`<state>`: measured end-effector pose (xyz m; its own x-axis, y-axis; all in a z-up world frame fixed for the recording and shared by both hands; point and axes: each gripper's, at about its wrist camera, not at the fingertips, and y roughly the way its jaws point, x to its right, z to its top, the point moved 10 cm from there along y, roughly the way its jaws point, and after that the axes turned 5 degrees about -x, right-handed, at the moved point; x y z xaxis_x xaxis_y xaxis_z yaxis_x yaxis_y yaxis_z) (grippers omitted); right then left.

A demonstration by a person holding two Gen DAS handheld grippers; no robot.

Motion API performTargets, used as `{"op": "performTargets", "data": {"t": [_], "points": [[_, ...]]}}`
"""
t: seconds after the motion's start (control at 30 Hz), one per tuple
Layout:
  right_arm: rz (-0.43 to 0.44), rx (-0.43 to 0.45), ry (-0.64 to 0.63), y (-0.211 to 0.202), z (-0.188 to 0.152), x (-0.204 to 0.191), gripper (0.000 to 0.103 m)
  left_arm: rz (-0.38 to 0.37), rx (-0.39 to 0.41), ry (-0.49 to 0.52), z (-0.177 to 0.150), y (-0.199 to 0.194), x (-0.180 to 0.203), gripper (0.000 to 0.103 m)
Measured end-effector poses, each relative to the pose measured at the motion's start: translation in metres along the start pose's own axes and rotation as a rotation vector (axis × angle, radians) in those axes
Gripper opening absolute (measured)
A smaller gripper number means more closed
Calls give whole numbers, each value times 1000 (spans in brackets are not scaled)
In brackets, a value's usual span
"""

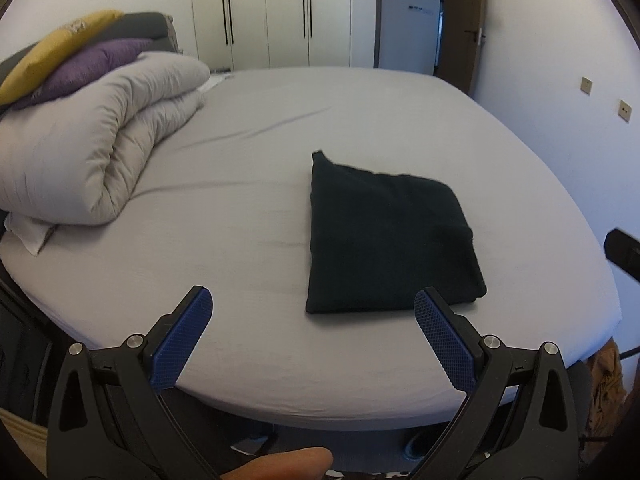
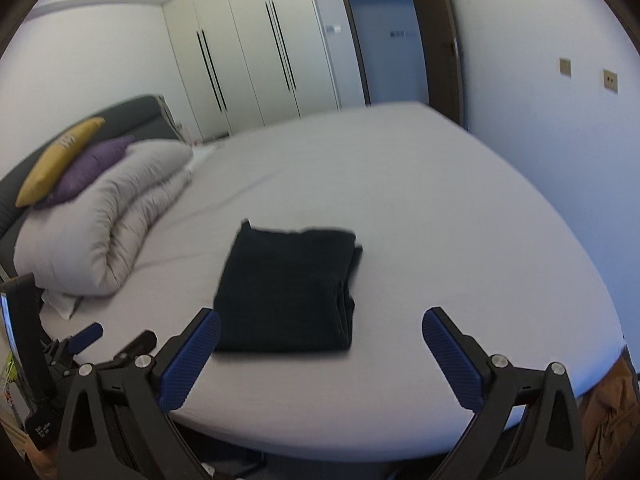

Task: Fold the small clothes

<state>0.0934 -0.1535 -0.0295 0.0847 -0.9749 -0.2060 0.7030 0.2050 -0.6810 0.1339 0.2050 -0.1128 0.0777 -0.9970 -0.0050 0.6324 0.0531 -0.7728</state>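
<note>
- Both my tongs off the cloth, held low at bed's near edge. Left gripper (image 1: 314, 304) spread wide, nothing in it; right gripper (image 2: 322, 322) same, wide & empty.
- Dark garment (image 1: 384, 236) lies on grey sheet (image 1: 240, 240) near front edge, w/ bare sheet all round it, prob. so I can reach it from any side.
- It's a neat squarish packet; layered edges stacked on its right side in right cam (image 2: 348, 280). Looks folded already, I'd say done or nearly.
- Fabric matte, soft, thickish knit. Sheet smooth, few creases.
- Puffy quilted duvet (image 1: 92, 148) rolled far left, well apart, w/ yellow & purple cushions on top.
</note>
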Motion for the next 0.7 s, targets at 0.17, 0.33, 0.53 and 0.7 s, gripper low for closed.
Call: {"op": "performTargets", "data": {"t": [0.17, 0.33, 0.53, 0.7], "points": [[-32, -55, -27, 16, -13, 0, 103, 5, -39, -16, -3, 24, -6, 103], [-30, -100, -62, 29, -25, -7, 103, 3, -56, -25, -4, 38, -8, 103], [-28, -124, -76, 37, -31, -9, 103, 6, -71, -23, -6, 48, -9, 103], [-27, -145, -70, 44, -34, -6, 103, 7, -79, -24, -7, 54, -9, 103]]}}
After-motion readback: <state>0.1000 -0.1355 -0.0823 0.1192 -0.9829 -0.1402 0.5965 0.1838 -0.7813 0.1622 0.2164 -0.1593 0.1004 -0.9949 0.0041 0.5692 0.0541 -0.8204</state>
